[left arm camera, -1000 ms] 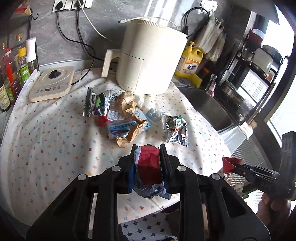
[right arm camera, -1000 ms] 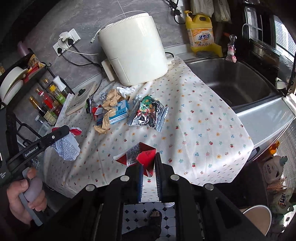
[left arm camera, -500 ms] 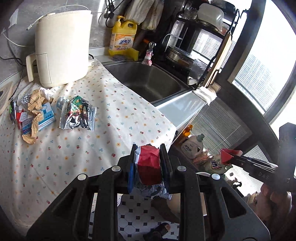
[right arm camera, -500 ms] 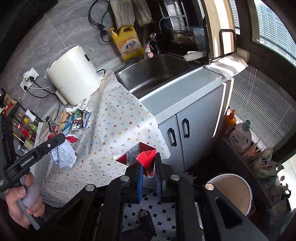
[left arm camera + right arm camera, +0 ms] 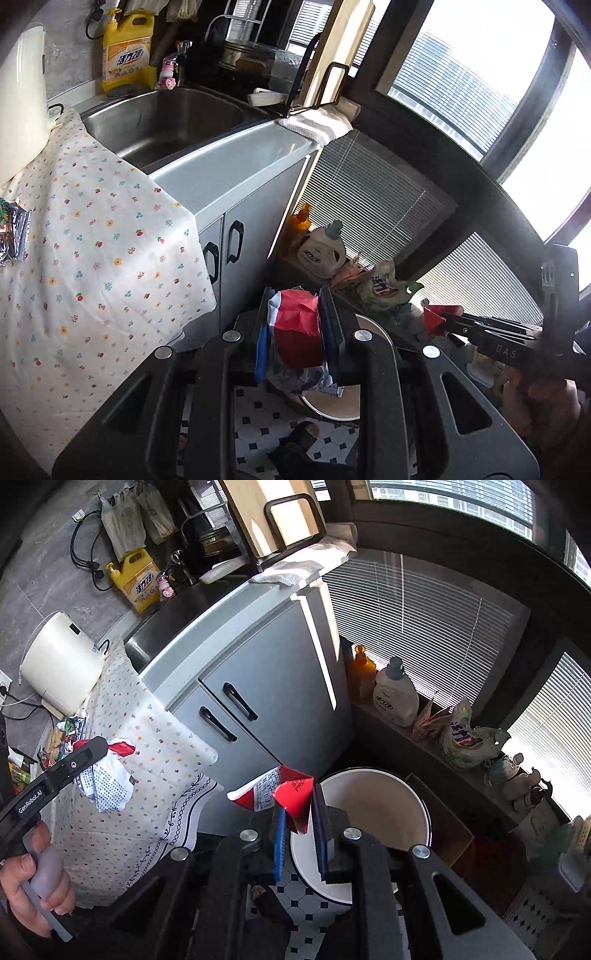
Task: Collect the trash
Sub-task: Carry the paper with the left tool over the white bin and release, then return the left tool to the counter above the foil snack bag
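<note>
- The sink cabinet (image 5: pixel 266 672), grey with two black door handles, is the landmark; its steel sink basin (image 5: pixel 166 118) is sunk in the top.
- A floral tablecloth (image 5: pixel 92 258) covers the counter left of the basin and hangs over the cabinet's left edge.
- A cream appliance (image 5: pixel 59 664) stands on the counter beyond the cloth, far left of the cabinet.
- A round white trash bin (image 5: pixel 373 812) sits on the tiled floor just in front of the cabinet's right corner.
- A yellow detergent jug (image 5: pixel 127 51) stands behind the basin against the wall.
- A white detergent bottle (image 5: pixel 395 698) stands on the low ledge to the right of the cabinet.
- The left gripper (image 5: pixel 295 332) is clamped on a crumpled red-and-white wrapper (image 5: pixel 297 328), held in front of the cabinet doors, over the near edge of the bin.
- The right gripper (image 5: pixel 299 827) has just been opening its jaws; a red folded carton scrap (image 5: pixel 291 797) sits between them above the bin's left rim. I cannot tell whether the pads press it.
- A foil snack wrapper (image 5: pixel 13 229) lies on the tablecloth, far left of the cabinet.
</note>
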Demonstrator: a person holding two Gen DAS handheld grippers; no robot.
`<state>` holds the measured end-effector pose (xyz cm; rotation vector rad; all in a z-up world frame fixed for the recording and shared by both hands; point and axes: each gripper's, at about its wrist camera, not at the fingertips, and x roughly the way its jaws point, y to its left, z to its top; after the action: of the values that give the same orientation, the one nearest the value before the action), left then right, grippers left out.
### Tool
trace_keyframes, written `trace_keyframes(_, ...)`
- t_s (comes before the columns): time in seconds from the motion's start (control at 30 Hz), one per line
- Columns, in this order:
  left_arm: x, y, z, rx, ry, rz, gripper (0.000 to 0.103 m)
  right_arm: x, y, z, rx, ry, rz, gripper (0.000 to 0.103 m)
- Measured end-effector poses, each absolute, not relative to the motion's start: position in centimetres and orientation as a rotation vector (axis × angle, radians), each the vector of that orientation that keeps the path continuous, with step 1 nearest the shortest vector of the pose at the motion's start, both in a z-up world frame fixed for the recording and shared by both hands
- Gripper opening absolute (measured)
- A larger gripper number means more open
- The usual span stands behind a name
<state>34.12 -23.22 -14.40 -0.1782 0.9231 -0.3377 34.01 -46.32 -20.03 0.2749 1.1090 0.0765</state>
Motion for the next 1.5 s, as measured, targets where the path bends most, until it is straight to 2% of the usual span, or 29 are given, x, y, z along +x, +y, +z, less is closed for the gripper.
trace_keyframes(0.07, 34.2, -24.8, -15.0, -0.174, 0.935, -0.36, 0.024, 33.6, -47.5, -20.5, 0.29, 1.117, 0.06, 0.048)
trace_keyframes(0.1, 34.2, -25.5, -15.3, -0.174, 0.94, -0.369, 0.024, 33.4, -47.9, -20.6, 0.291, 1.118, 0.056, 0.051)
trace_keyframes(0.57, 33.8, -34.5, -19.7, -0.175, 1.038, -0.557, 0.028, 30.2, -54.5, -21.5, 0.309, 1.126, -0.065, 0.055)
trace_keyframes(0.63, 33.6, -35.5, -19.7, -0.178, 1.042, -0.59, 0.038, 29.8, -55.2, -21.4, 0.328, 1.122, -0.079, 0.055)
trace_keyframes(0.7, 33.6, -36.0, -19.7, -0.19, 1.047, -0.613, 0.061, 29.4, -55.7, -21.2, 0.333, 1.113, -0.092, 0.055)
trace_keyframes(0.73, 33.5, -36.1, -19.6, -0.191, 1.042, -0.615, 0.064, 29.3, -55.9, -21.1, 0.335, 1.109, -0.096, 0.055)
trace_keyframes(0.93, 33.4, -34.7, -18.8, -0.191, 1.025, -0.591, 0.073, 29.1, -55.7, -20.8, 0.342, 1.097, -0.106, 0.058)
trace_keyframes(1.03, 33.4, -33.0, -18.3, -0.194, 1.017, -0.553, 0.077, 29.3, -54.5, -20.5, 0.333, 1.09, -0.094, 0.064)
trace_keyframes(1.2, 33.3, -29.4, -17.2, -0.203, 1.002, -0.472, 0.087, 30.2, -52.0, -19.9, 0.302, 1.073, -0.089, 0.083)
trace_keyframes(1.37, 32.9, -24.6, -15.5, -0.193, 0.96, -0.368, 0.097, 31.6, -48.9, -19.3, 0.298, 1.059, -0.06, 0.092)
trace_keyframes(1.5, 32.4, -19.8, -14.4, -0.216, 0.94, -0.279, 0.097, 33.0, -45.5, -18.4, 0.291, 1.043, -0.012, 0.095)
